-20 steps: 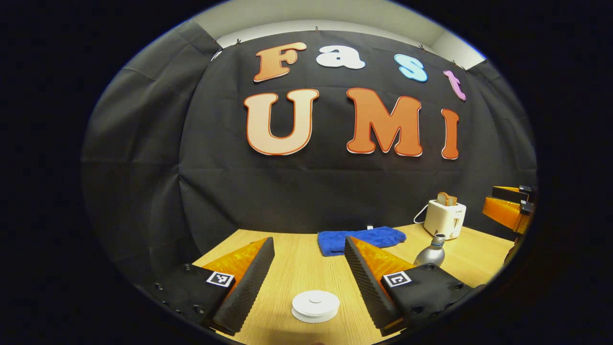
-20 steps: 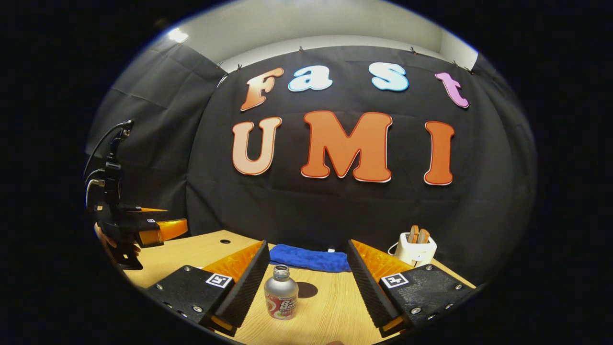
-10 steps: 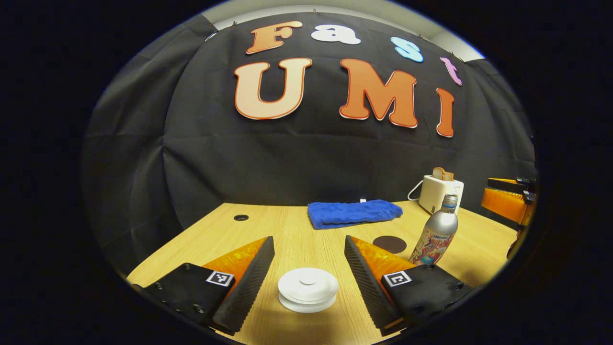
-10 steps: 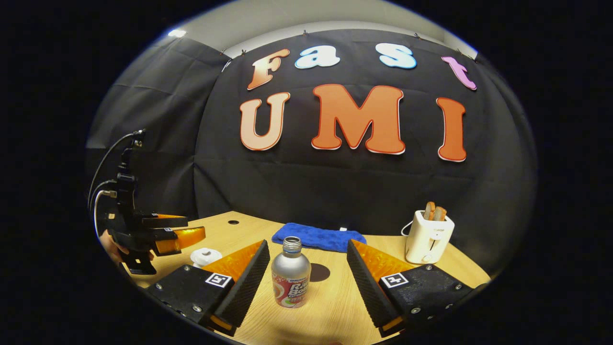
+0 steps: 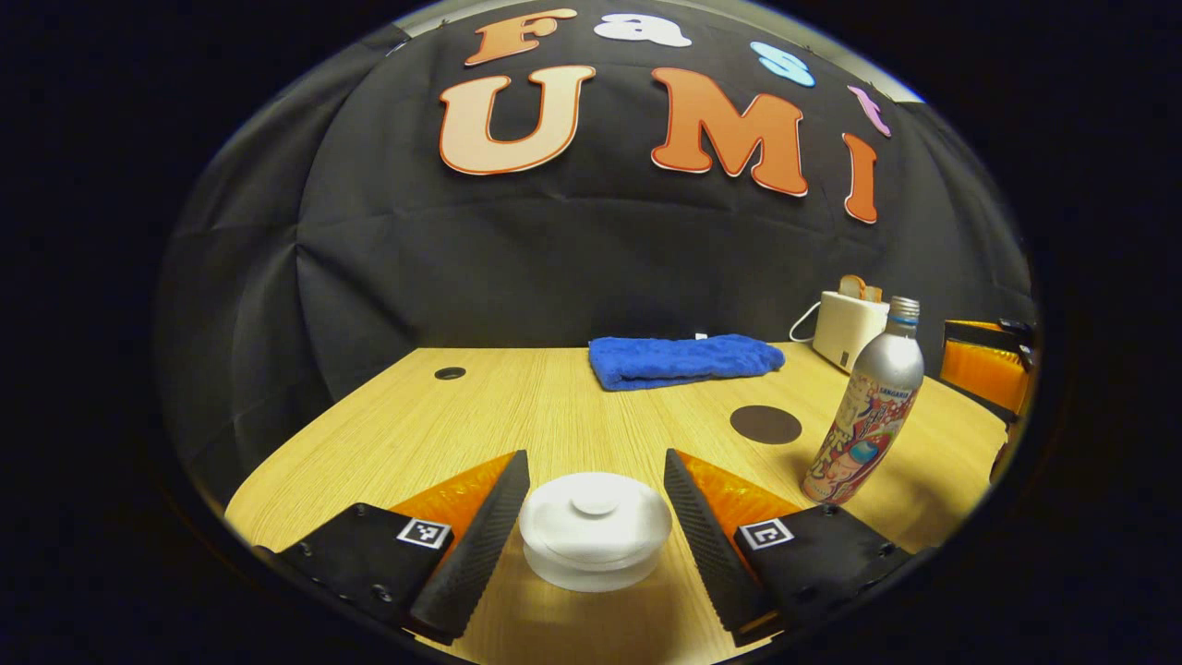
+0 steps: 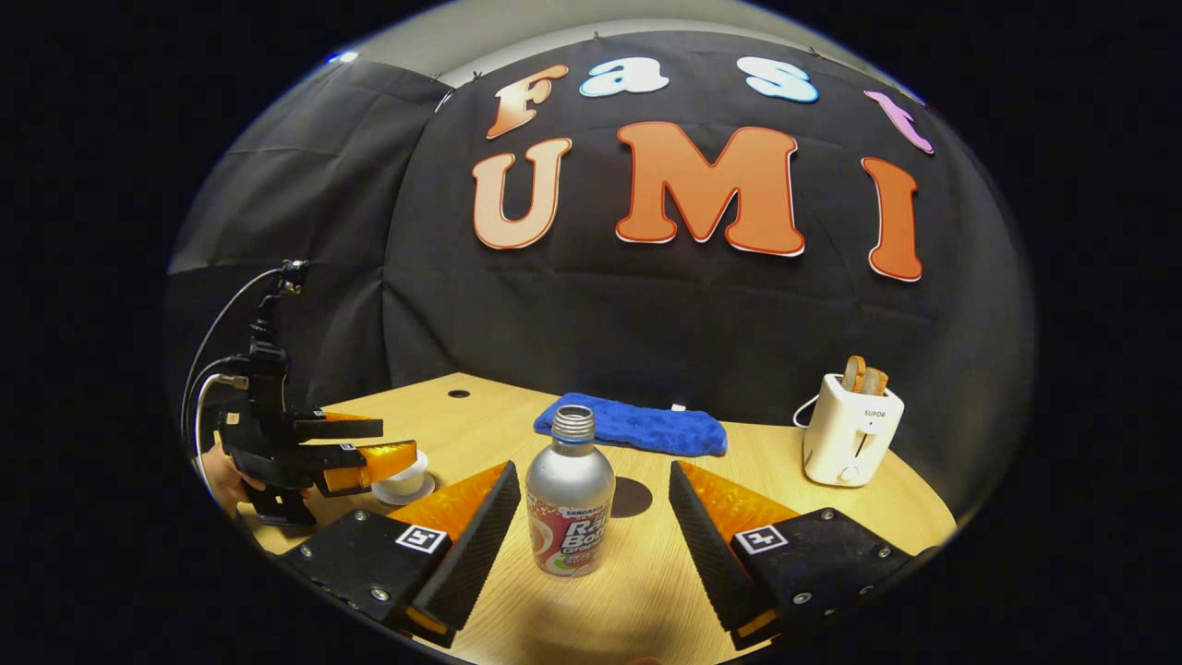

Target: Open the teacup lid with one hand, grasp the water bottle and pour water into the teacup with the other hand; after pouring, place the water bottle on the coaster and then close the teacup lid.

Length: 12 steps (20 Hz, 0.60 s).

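Left tongs stand apart around the teacup lid; right tongs stand apart flanking the water bottle. An off-centre squeeze could topple that tall bottle onto the surface.

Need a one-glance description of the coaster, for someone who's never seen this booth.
Start at the wooden table and find the folded blue towel by the back wall. Just in front of it, beside the upright water bottle, lies the coaster: a flat, dark, round disc, the only thing there with no height.
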Each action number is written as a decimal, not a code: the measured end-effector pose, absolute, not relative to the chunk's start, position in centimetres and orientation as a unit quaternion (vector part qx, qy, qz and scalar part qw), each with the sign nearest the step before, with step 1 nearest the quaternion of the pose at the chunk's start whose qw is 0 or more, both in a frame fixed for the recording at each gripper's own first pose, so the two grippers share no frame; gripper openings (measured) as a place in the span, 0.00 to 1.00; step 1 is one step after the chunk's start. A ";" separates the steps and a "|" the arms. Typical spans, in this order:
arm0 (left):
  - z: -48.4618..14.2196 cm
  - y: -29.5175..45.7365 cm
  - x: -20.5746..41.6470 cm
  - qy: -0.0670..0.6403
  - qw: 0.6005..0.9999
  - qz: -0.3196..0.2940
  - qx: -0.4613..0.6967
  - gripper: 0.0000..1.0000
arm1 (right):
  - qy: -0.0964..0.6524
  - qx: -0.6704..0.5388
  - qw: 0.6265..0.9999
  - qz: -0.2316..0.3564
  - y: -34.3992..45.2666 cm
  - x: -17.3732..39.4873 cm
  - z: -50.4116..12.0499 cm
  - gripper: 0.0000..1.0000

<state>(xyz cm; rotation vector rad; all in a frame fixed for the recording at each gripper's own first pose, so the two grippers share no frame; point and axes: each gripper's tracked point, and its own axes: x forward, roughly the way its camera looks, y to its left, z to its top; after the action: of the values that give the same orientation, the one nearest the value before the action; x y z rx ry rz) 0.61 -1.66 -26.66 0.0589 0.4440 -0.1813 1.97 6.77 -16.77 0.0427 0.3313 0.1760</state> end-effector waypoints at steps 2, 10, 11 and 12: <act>-27.0 -1.5 0.7 0.222 0.971 -0.089 0.028 0.87 | 0.172 0.023 0.981 0.090 6.9 2.2 -17.3 0.98; -28.3 -1.6 1.3 0.231 0.967 -0.096 0.042 0.72 | 0.192 0.036 0.976 0.096 7.6 3.3 -19.2 0.97; -28.1 -1.6 1.4 0.228 0.968 -0.096 0.040 0.72 | 0.195 0.038 0.975 0.096 7.6 3.3 -19.4 0.98; -27.8 -1.6 1.6 0.225 0.969 -0.096 0.038 0.72 | 0.197 0.038 0.975 0.096 7.6 3.4 -19.6 0.98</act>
<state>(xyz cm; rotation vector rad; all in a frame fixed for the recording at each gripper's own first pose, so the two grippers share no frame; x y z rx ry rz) 1.55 -1.63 -27.79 0.0771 0.4546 -0.1942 3.39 7.55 -19.60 0.0769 0.3982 0.1929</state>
